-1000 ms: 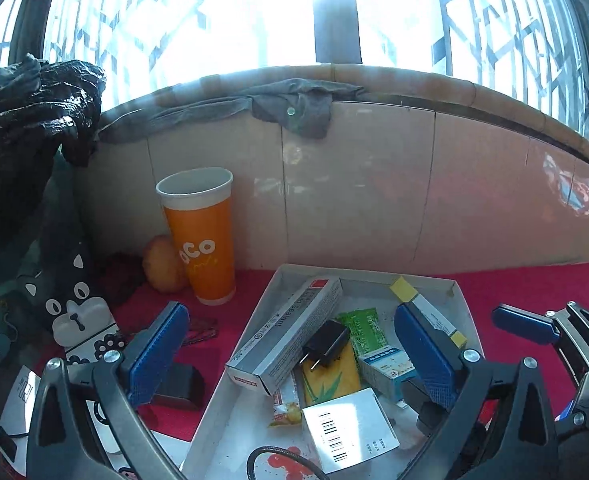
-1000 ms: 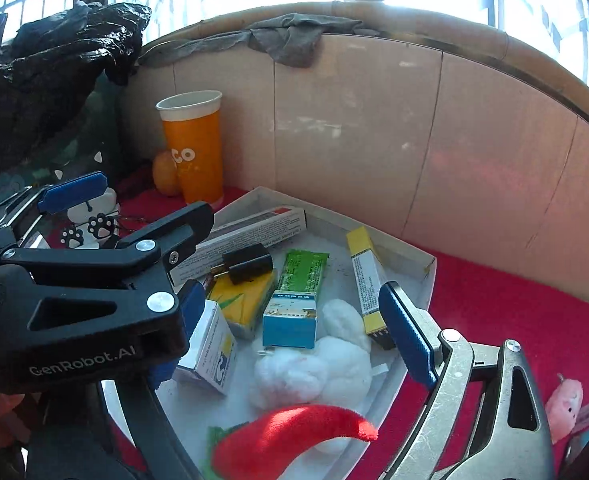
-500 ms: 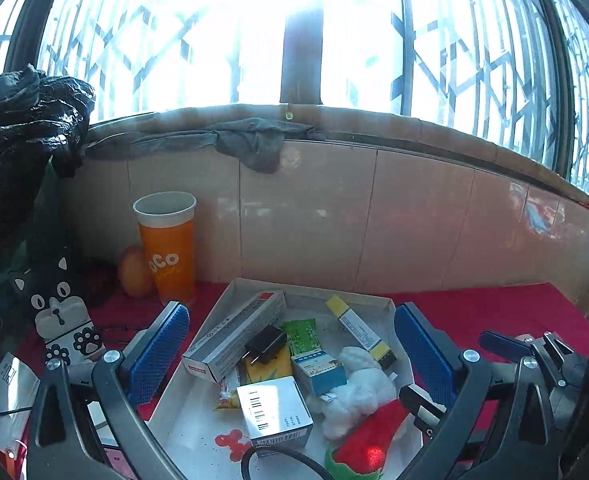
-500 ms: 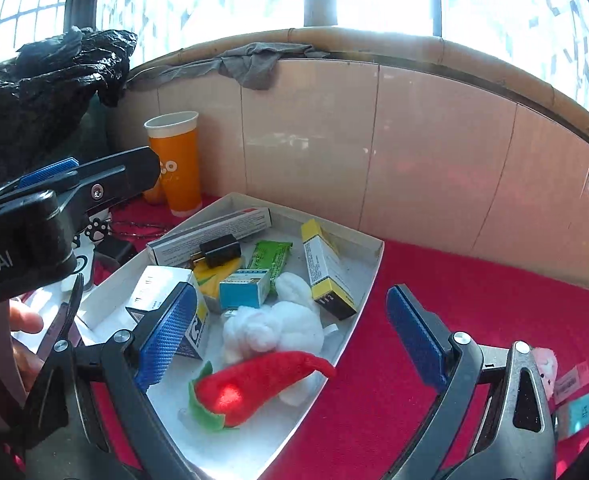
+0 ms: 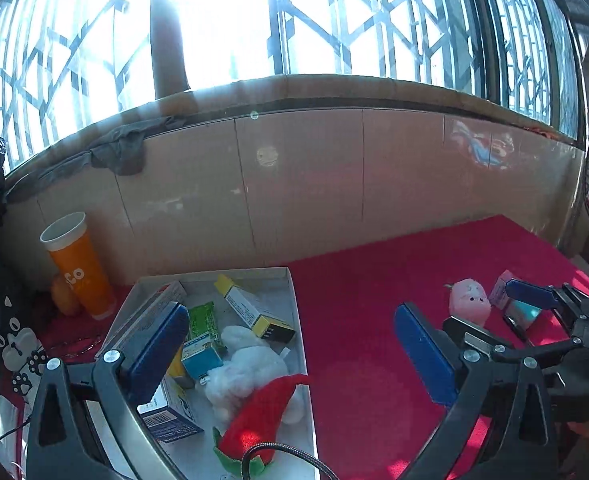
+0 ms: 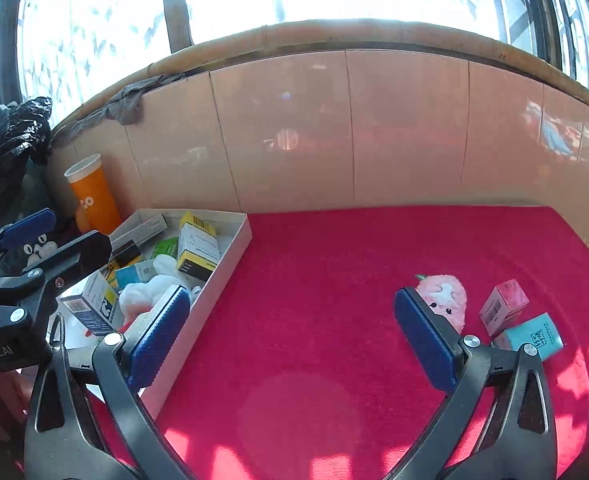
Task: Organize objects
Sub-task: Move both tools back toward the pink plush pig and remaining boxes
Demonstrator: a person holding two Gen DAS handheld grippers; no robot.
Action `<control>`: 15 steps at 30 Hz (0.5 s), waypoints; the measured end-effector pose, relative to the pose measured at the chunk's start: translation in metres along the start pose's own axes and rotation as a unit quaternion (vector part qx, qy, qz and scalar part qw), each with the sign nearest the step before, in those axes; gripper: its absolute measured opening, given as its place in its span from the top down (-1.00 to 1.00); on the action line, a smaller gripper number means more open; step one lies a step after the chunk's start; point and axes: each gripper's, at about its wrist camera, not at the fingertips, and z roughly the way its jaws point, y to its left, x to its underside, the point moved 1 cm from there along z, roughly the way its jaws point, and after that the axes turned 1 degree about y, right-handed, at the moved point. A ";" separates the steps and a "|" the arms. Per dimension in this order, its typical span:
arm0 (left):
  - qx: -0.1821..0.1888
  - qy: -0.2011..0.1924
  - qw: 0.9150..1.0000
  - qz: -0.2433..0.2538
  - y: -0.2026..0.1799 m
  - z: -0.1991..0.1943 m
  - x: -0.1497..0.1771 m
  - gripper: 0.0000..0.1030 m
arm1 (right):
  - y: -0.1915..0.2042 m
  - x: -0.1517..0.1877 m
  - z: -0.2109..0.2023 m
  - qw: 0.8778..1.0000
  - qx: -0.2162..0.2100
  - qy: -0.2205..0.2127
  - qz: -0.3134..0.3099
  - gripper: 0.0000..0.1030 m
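Note:
A white tray on the red cloth holds several small boxes, a white plush and a red chili plush; it also shows in the right wrist view. A pink plush, a pink box and a teal box lie on the cloth at the right. My left gripper is open and empty above the tray's right edge. My right gripper is open and empty over bare cloth, left of the pink plush.
An orange paper cup stands by the tiled wall at the left, with a cat-face item near it. A black bag sits on the left ledge. Red cloth lies between the tray and the pink plush.
Both grippers have pulled back from the tray and swung right. The pink plush and the two small boxes on the right have come into view. Both stay open.

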 end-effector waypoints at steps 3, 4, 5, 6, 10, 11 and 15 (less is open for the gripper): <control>0.017 0.011 1.000 0.014 -0.020 0.006 -0.002 -1.00 | -0.031 0.001 -0.009 1.000 0.014 -0.002 0.025 -0.99; 0.028 0.017 0.999 0.013 -0.025 0.009 -0.003 -1.00 | -0.042 0.001 -0.013 0.999 0.021 -0.003 0.030 -1.00; 0.038 0.026 0.999 0.012 -0.029 0.014 -0.003 -1.00 | -0.055 0.000 -0.017 0.999 0.033 -0.006 0.035 -1.00; 0.046 0.034 0.998 0.011 -0.035 0.019 -0.003 -1.00 | -0.068 0.000 -0.022 0.998 0.045 -0.010 0.040 -0.99; 0.094 0.062 0.993 0.022 -0.063 0.045 0.001 -1.00 | -0.132 0.003 -0.036 0.992 0.103 -0.007 0.068 -0.99; 0.104 0.071 0.992 0.026 -0.071 0.053 0.003 -1.00 | -0.150 0.006 -0.038 0.990 0.116 0.000 0.078 -0.99; 0.144 0.108 0.983 0.041 -0.107 0.083 0.012 -1.00 | -0.202 0.024 -0.030 0.984 0.139 0.043 0.103 -0.99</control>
